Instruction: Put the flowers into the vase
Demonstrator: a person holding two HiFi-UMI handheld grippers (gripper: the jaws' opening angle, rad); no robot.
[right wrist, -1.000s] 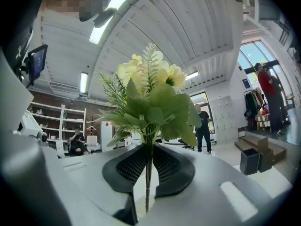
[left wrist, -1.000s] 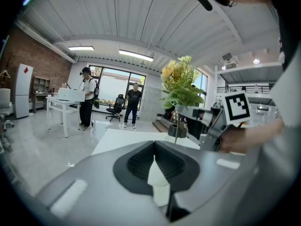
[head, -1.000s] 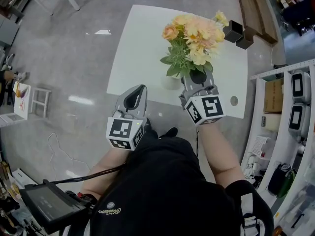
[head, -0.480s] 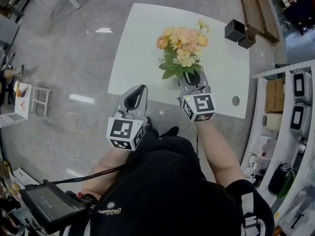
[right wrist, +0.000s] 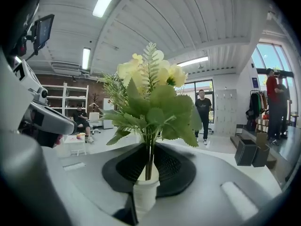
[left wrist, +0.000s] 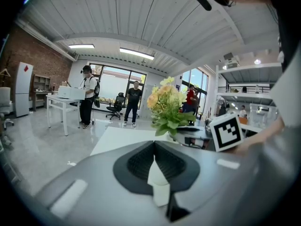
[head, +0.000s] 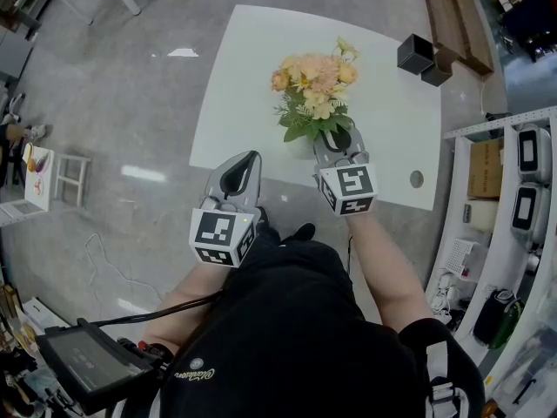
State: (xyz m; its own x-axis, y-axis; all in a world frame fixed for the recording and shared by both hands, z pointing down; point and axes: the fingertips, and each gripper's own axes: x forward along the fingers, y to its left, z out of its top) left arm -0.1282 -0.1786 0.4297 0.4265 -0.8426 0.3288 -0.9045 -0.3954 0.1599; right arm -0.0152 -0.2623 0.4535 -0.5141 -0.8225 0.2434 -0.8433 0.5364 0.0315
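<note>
Right tool (head: 338, 138) clamped on flowers (head: 315, 81) at the stems; stems sit in white vase (right wrist: 145, 192) on desk (head: 244, 77). Left tool (head: 252, 156) jaws together, empty.

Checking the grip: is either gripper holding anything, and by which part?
The right gripper holds the flowers by their stems; the left gripper holds nothing.

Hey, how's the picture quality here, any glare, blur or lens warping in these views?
Head view: fisheye bends the table edges, and lamp glare streaks the floor. Left gripper view: the left gripper up close looks soft, corners go black. Right gripper view: flowers sharp, ceiling lights blown out.
</note>
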